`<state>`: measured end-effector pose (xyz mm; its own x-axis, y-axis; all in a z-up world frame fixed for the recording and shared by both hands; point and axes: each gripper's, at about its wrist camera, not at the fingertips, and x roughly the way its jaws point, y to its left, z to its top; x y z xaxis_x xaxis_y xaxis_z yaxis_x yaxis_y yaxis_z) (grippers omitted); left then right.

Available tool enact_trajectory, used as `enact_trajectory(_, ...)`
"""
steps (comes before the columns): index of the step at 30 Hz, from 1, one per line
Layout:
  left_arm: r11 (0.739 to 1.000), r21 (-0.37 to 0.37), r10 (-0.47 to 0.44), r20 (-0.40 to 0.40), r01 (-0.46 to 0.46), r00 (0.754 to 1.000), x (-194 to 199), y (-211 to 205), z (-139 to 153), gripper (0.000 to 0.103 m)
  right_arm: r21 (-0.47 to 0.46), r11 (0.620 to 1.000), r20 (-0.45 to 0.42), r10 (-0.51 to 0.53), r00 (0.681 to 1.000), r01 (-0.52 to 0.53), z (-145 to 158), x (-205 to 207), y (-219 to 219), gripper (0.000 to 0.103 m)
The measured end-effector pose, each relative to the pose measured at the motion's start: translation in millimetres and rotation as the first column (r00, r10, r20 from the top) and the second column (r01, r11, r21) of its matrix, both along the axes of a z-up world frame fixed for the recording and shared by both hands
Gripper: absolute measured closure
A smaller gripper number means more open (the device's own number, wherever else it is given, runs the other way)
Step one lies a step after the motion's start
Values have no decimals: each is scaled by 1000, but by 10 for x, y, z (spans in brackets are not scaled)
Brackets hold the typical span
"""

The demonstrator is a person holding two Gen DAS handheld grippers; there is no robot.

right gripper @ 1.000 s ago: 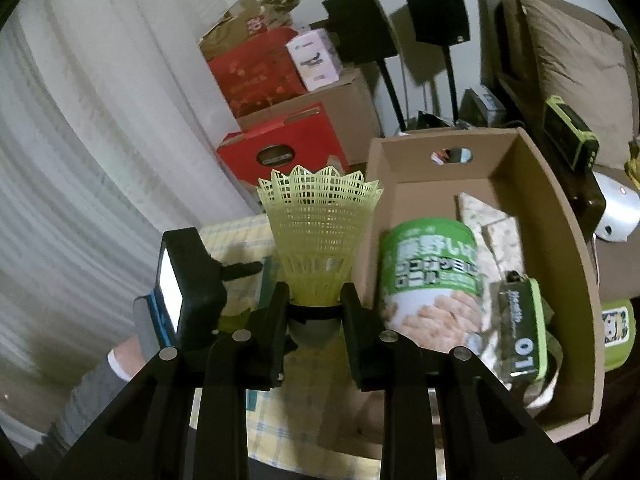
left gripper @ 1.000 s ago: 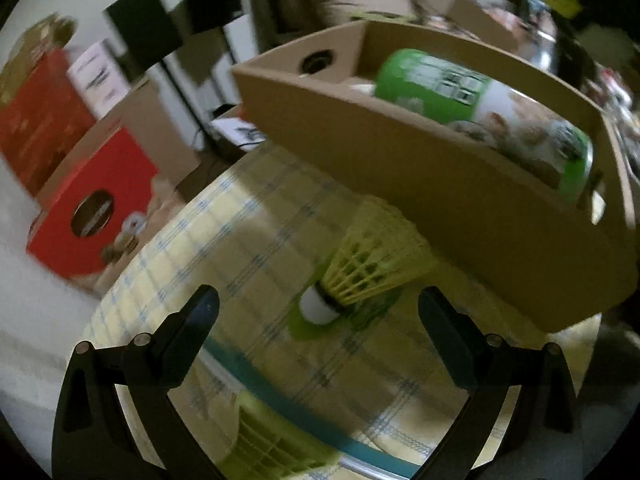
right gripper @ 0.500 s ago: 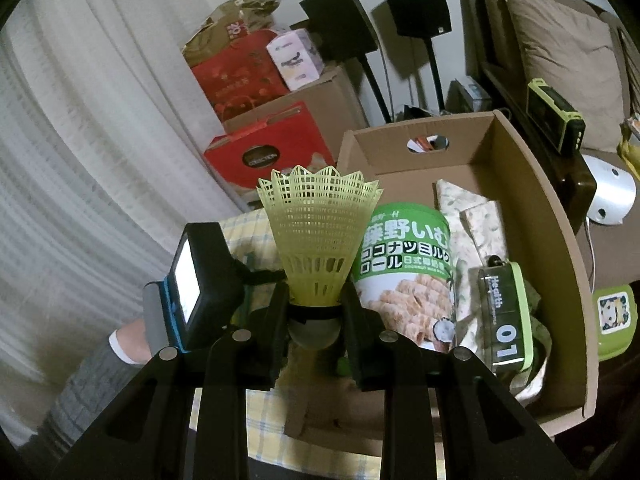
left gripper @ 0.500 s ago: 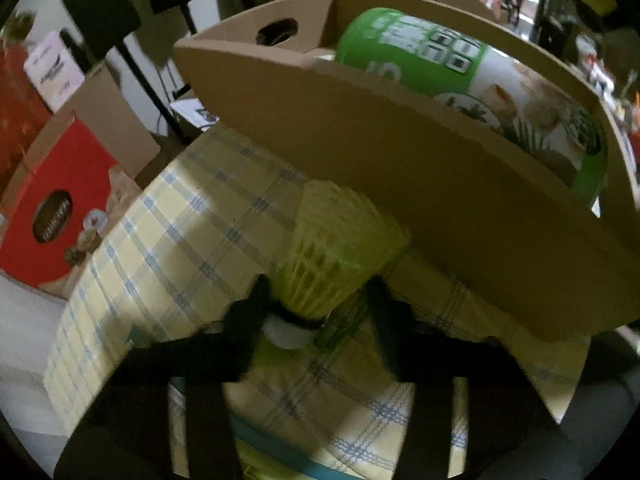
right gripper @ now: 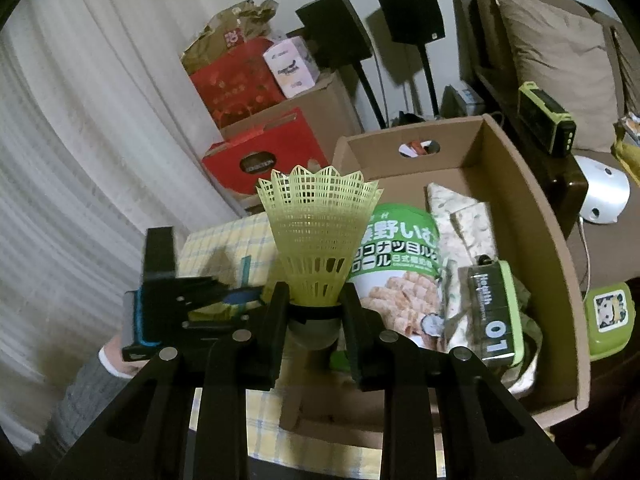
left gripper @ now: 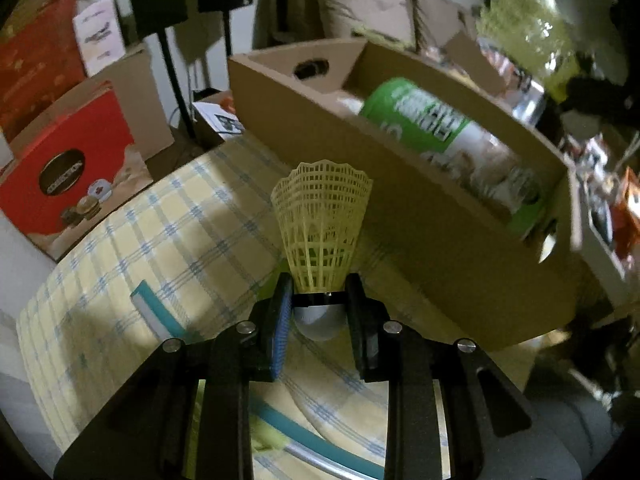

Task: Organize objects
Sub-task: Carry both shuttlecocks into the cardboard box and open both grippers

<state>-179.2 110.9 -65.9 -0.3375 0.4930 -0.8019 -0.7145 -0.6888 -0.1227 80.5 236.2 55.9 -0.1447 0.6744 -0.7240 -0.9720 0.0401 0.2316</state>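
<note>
My left gripper (left gripper: 318,312) is shut on a yellow shuttlecock (left gripper: 322,236) by its white cork, held above the checked tablecloth (left gripper: 168,240) beside the cardboard box (left gripper: 420,224). My right gripper (right gripper: 314,320) is shut on a second yellow shuttlecock (right gripper: 318,232), held above the box's (right gripper: 532,220) left wall. The box holds a green can (right gripper: 400,264), a green-and-black case (right gripper: 494,308) and patterned packets (right gripper: 460,220). The left gripper also shows in the right wrist view (right gripper: 192,300), low at the left.
Red gift boxes (left gripper: 68,168) and brown cartons (right gripper: 304,120) stand beyond the table's far edge. Speaker stands (right gripper: 360,40) are behind. A teal strip (left gripper: 160,312) lies on the cloth. A green lidded container (right gripper: 608,320) sits right of the box.
My left gripper closed on the shuttlecock that lay on the cloth and lifted it upright. My right gripper kept hold of its shuttlecock and shifted slightly over the box.
</note>
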Motion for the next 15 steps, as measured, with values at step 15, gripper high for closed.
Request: enact_trajectory(15, 983, 158, 91, 36, -95, 995, 199, 278, 775, 79, -13, 995, 50, -100, 994, 101, 64, 458, -154, 78)
